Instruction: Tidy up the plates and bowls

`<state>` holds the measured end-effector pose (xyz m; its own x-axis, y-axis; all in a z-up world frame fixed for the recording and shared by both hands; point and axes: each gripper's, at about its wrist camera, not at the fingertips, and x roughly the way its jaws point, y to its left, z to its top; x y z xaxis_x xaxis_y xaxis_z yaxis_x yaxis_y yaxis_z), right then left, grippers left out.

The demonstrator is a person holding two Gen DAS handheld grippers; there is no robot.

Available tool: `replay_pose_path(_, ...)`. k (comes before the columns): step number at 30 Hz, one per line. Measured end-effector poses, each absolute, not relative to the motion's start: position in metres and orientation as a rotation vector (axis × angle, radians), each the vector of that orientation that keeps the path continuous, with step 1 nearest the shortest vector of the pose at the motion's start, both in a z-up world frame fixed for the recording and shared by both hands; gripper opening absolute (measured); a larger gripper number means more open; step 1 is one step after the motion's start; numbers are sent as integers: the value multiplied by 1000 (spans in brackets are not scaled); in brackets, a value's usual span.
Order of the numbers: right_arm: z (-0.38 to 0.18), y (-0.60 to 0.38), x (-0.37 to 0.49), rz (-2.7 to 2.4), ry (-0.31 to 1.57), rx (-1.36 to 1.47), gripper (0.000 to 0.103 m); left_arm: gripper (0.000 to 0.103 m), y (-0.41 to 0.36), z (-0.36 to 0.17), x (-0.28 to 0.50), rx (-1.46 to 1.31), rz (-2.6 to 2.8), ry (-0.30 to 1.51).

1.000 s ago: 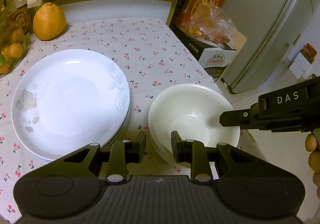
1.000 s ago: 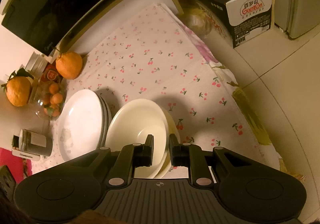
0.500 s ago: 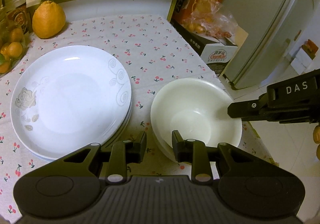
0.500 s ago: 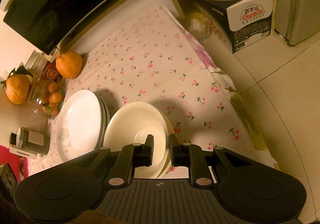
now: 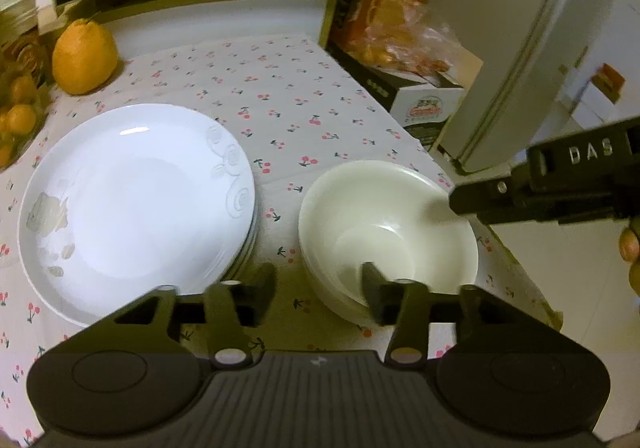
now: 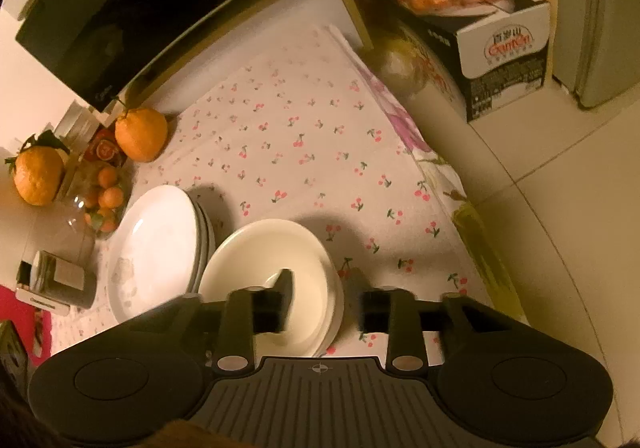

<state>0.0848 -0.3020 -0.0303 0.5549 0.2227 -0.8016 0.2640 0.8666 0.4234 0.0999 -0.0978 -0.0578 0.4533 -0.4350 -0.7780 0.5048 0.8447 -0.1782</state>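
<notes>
1. Bowl stack (image 5: 388, 224) sits at the near right edge of the counter (image 5: 280, 103), just beside the plate stack (image 5: 136, 203), not touching.
2. Left gripper (image 5: 318, 288): jaws opening, the stack's near-left rim between them, pads clear of it.
3. Right gripper (image 6: 324, 292): jaws opening astride the stack's right rim; no contact visible.
4. Judgement: both stacks look sorted; the grippers are letting go.
5. To do well: open fully, then back straight off so no finger nudges the bowls toward the counter edge.
</notes>
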Motion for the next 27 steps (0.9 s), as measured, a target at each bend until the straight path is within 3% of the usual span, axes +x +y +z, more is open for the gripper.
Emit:
replay_pose_path(5,-31,-306,81,2,951,496,59,74,-96,-59,94,117,-637,893)
replay_pose_path(13,-40,-297,72,63,903,397,78,96,-89,-58,83,129,-739,804)
replay_pose_path(27,-57,-285,68,97,839,389,82,100,-96,-76,64,246,-885,747)
